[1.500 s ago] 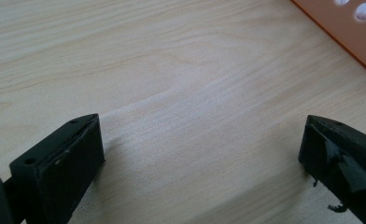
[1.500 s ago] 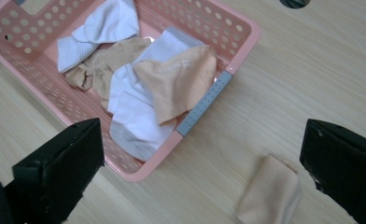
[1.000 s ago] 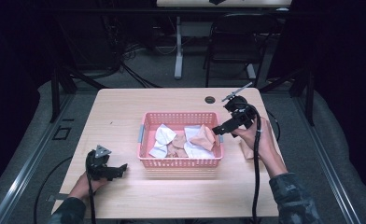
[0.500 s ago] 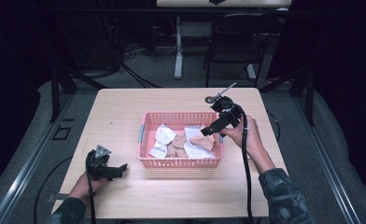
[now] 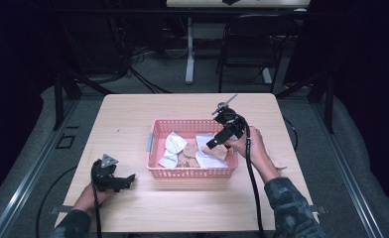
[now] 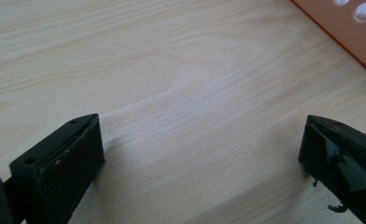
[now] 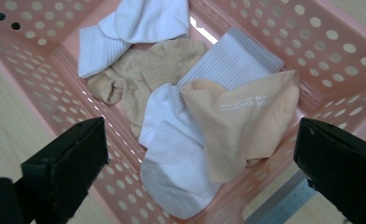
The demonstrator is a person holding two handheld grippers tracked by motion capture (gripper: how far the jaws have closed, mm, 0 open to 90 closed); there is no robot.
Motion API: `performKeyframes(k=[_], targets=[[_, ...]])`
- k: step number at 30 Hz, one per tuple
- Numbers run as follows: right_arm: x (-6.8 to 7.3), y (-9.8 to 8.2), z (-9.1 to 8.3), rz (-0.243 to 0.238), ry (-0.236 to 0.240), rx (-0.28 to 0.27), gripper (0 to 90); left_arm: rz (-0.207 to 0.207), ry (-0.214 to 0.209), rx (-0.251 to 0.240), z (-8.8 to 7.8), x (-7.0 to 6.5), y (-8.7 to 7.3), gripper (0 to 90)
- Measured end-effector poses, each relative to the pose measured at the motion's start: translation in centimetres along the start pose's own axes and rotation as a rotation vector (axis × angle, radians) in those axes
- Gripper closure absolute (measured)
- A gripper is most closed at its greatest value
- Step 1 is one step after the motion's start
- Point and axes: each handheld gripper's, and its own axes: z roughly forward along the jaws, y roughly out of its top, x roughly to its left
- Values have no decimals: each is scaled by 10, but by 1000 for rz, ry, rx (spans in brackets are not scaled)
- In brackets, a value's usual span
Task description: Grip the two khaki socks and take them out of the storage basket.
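Jaws spread wide over the bare table, basket corner beyond.

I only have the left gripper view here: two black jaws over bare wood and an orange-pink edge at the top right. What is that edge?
Observer: It is the wall of a pink perforated basket on the table; the left claw rests on the wood beside it, jaws open.
Operator: Anything in the basket?
Observer: Socks: a beige sock with small print lies on top of a white sock; more white and beige ones lie behind.
Operator: Where is the other hand?
Observer: The right claw hangs over the basket's right part, jaws wide open and pointing down at the socks, holding nothing.
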Motion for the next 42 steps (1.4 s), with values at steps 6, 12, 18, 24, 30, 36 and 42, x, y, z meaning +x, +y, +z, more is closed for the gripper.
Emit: performKeyframes(k=[6,12,18,24,30,36,42], targets=[[-4,1,16,27,7,20,143,0,0,0,0,0,0,0],[-9,2,31,50,5,70,254,0,0,0,0,0,0,0],[-9,1,45,77,-17,106,306,2,-1,3,0,0,0,0],[-12,0,58,101,-28,134,360,1,0,-1,0,0,0,0],[-15,-2,65,144,-54,141,484,2,-1,3,0,0,0,0],[-18,-1,66,147,-81,157,636,0,0,0,0,0,0,0],[-22,-4,64,163,-85,161,841,3,-2,0,0,0,0,0]])
